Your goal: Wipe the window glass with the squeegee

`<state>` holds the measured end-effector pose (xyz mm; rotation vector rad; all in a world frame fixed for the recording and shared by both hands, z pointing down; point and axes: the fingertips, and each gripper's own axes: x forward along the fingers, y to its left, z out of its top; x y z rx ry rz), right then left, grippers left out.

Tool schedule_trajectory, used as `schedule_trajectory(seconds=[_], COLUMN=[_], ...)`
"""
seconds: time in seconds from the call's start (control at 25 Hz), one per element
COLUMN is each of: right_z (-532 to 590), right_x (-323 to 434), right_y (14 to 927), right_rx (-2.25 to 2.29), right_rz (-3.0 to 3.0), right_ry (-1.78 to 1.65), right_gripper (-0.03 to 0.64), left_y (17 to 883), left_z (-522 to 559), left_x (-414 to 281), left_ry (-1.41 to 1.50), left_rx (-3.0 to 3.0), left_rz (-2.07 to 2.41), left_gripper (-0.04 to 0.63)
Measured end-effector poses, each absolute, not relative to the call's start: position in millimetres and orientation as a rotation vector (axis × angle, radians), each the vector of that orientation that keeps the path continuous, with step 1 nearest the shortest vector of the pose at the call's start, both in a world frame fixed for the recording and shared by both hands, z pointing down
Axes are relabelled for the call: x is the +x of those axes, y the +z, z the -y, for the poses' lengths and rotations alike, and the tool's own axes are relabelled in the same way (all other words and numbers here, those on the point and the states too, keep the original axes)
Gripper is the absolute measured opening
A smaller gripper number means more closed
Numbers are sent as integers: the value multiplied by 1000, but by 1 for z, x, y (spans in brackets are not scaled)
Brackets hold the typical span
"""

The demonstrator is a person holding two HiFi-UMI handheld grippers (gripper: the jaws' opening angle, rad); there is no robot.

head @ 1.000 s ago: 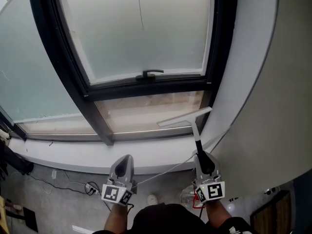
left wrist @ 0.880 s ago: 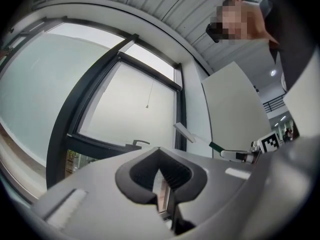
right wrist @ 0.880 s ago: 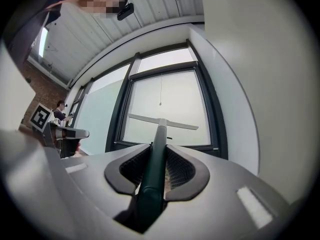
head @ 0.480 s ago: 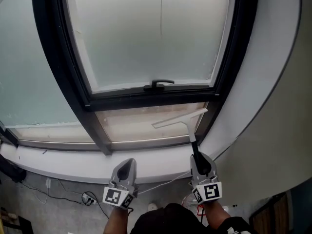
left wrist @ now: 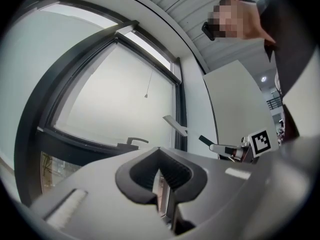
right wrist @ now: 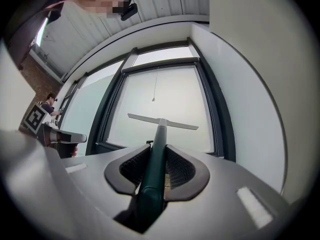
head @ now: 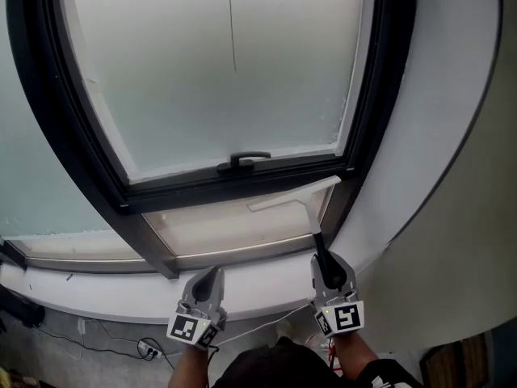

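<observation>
— Where do we find the squeegee (head: 294,194)?

— In the right tongs (head: 326,259). In the right gripper view we see those tongs (right wrist: 156,158) clamped on its dark green grip, which runs straight out between the two pads to the pale blade (right wrist: 162,121).

— And where does the blade sit?

— In the head view it is up at the lower right corner of the opening window, tilted with its right end higher. It lies across the bottom bar of the black frame (head: 178,186) and the top of the lower pane (head: 226,225). (Whether it presses on the glass, we cannot tell.)

— What about the left tongs (head: 212,275)?

— Closed, with nothing in them. In the left gripper view we see the left tongs (left wrist: 160,168) with their dark pads (left wrist: 175,173) meeting along a narrow seam. They are held low over the white sill (head: 113,288), to the left of the right tongs and well apart from the squeegee.

— What else do we see around them?

— The frosted upper pane (head: 226,71) fills the frame above, with a thin cord (head: 233,23) hanging down in front of it. A black window handle (head: 242,161) sits on the bottom bar, just left of the blade. A white wall (head: 452,136) runs down the right side (it bends in the wide lens). Cables (head: 145,347) lie on the floor below the sill.
</observation>
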<state>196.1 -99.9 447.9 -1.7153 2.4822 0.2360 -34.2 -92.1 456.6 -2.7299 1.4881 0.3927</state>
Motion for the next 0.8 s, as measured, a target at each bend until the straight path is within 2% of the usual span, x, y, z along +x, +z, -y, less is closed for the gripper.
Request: schedule_trajectory(seconds=[0.48, 0.8], right_z=[197, 252], right_x=[228, 220], right_y=[422, 352], right_rx=[-1644, -1576], right_rz=[-2447, -2362], right_ry=[334, 555], right_gripper=[97, 97], left_y=[430, 402], left_z=[196, 245], left_x=[2, 18], left_ry=[417, 437], left_rx=[-2658, -2628], left_rz=[-1497, -1441], left_gripper=[-2, -2])
